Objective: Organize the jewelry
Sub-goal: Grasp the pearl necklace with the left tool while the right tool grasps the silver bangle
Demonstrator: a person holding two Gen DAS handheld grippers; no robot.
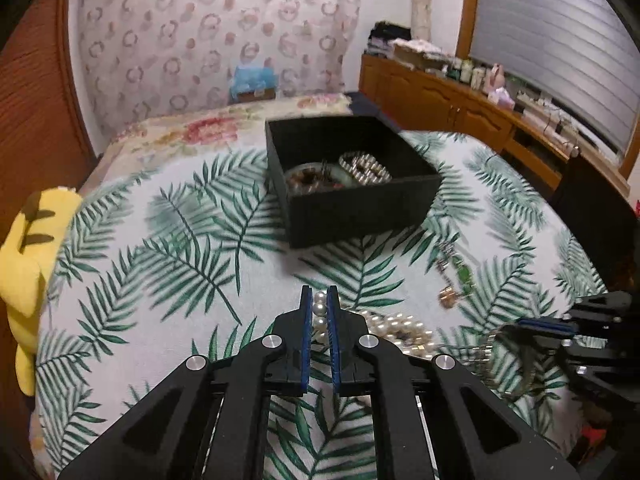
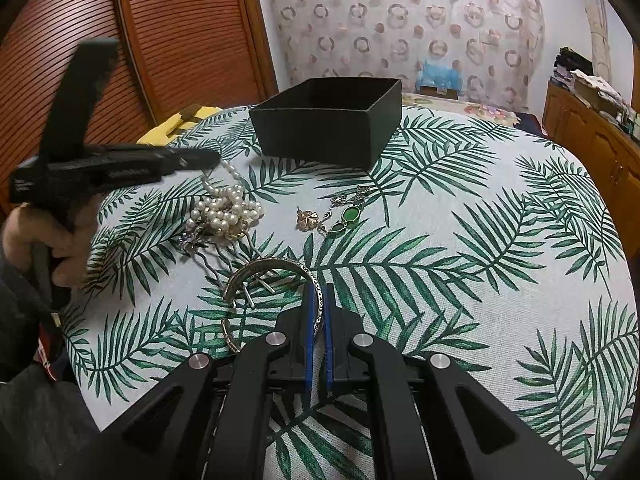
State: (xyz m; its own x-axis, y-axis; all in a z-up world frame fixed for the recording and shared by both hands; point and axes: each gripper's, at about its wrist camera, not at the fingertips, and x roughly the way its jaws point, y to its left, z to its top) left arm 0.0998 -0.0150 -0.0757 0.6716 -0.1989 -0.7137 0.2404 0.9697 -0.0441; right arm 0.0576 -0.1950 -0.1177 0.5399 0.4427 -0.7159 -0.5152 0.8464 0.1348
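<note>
My left gripper (image 1: 319,294) is shut on a strand of the pearl necklace (image 1: 396,328), whose heap lies on the palm-leaf cloth. In the right wrist view the left gripper (image 2: 214,159) has the strand running up to it from the pearl necklace (image 2: 224,212). My right gripper (image 2: 319,288) is shut on a silver bangle (image 2: 272,266), low over the cloth. A green-stone necklace (image 2: 344,216) lies between the pearls and the open black box (image 1: 360,216). Inside the box are a beaded bracelet (image 1: 364,166) and other pieces.
A grey-pronged hair fork (image 2: 224,268) lies beside the bangle. A yellow plush toy (image 1: 28,248) sits at the table's left edge. A wooden cabinet (image 1: 460,108) runs along the right wall, and a louvred wooden door (image 2: 180,32) stands behind. A hand (image 2: 60,240) grips the left tool.
</note>
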